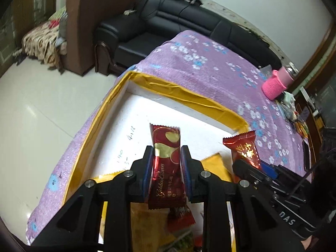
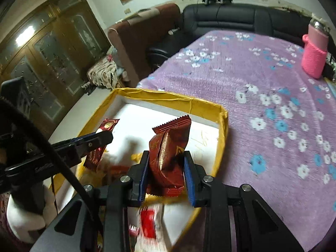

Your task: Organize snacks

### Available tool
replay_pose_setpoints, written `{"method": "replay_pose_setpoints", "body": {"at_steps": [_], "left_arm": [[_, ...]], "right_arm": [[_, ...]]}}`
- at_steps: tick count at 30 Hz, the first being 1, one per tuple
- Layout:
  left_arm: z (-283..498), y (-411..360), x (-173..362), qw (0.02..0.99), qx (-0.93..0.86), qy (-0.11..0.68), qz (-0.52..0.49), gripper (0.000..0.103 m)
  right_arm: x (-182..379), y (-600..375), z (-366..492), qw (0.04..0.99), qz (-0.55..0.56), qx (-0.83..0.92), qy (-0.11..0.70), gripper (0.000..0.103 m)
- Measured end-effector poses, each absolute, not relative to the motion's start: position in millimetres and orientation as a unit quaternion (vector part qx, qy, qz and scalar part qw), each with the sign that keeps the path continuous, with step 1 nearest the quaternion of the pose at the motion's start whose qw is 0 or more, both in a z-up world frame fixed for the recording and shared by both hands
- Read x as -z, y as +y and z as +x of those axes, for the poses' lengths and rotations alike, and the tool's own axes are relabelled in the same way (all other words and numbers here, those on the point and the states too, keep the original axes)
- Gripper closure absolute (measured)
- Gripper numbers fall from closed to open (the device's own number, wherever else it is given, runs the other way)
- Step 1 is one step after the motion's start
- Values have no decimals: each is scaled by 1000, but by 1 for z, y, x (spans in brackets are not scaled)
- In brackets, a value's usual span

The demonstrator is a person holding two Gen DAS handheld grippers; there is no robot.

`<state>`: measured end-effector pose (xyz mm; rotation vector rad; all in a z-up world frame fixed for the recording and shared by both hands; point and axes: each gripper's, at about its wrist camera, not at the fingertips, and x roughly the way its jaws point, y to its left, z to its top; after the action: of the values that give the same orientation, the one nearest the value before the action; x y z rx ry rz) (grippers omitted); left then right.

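Left gripper [image 1: 166, 157] clenched on long red snack [image 1: 167, 168], held upright over white box [image 1: 134, 109]. Right gripper [image 2: 167, 168] clenched on fat red snack [image 2: 170, 147], over box near right wall. Box sits at surface [image 2: 262, 84] left edge. Risks: slick wrappers could slip out; grippers close together, could be bumped.

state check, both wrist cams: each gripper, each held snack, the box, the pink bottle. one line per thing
left gripper: shut on the long red snack pack.
long red snack pack: pinched mid-length, held upright over the box.
right gripper: shut on the dark red snack pack.
dark red snack pack: clamped, lifted over the box.
foam box: open, no lid, loose snacks near the near end.
pink bottle: upright on the cloth, capped.
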<state>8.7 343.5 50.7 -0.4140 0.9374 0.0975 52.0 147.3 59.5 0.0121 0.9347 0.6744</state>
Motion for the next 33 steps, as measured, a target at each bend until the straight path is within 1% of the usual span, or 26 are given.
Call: {"method": "replay_pose_setpoints", "body": {"at_steps": [1, 2, 3, 5, 6, 8, 11, 13, 14, 17, 18, 20, 21, 22, 23, 25, 28, 33], "left_arm": [[9, 346, -49, 869, -47, 448, -204, 76], [9, 346, -48, 868, -46, 448, -208, 73], [9, 346, -47, 867, -43, 448, -212, 71], [9, 347, -47, 866, -41, 448, -216, 62], [6, 346, -48, 869, -41, 444, -215, 61], [3, 345, -53, 874, -41, 435, -212, 54], [-8, 339, -66, 887, -43, 414, -202, 48], [-22, 332, -80, 899, -47, 392, -189, 40], [-26, 329, -84, 903, -49, 385, -185, 38], [-51, 315, -101, 919, -61, 352, -167, 25], [-64, 307, -107, 925, -68, 337, -160, 22], [-79, 297, -113, 932, -83, 319, -151, 12], [-93, 287, -117, 937, -94, 303, -144, 9], [-101, 281, -120, 941, -99, 291, -141, 2], [-113, 272, -124, 946, -106, 274, -135, 0], [-132, 258, -128, 953, -119, 251, -119, 0], [-151, 240, -131, 956, -145, 236, -93, 0], [-170, 225, -134, 953, -160, 242, -93, 0]], "right_arm": [[-57, 150, 55, 837, 9, -318, 445, 74], [-53, 153, 60, 835, 13, -317, 449, 73], [-50, 154, 62, 834, 16, -318, 451, 70], [-48, 156, 65, 835, 20, -315, 451, 69], [-47, 155, 65, 837, 25, -312, 448, 64], [-49, 153, 65, 838, 30, -316, 444, 61], [-59, 144, 62, 844, 36, -316, 432, 61], [-67, 136, 58, 850, 40, -315, 420, 61], [-72, 130, 53, 855, 42, -313, 412, 60], [-85, 111, 36, 866, 48, -311, 390, 57], [-88, 103, 28, 870, 49, -308, 382, 56], [-92, 93, 13, 877, 45, -304, 369, 55], [-94, 86, 2, 882, 41, -301, 361, 54], [-94, 82, -7, 885, 37, -298, 354, 53], [-94, 76, -19, 891, 30, -293, 346, 51], [-93, 68, -36, 898, 22, -286, 333, 49], [-91, 55, -66, 910, 6, -273, 312, 43], [-85, 33, -104, 919, -4, -252, 302, 41]]}}
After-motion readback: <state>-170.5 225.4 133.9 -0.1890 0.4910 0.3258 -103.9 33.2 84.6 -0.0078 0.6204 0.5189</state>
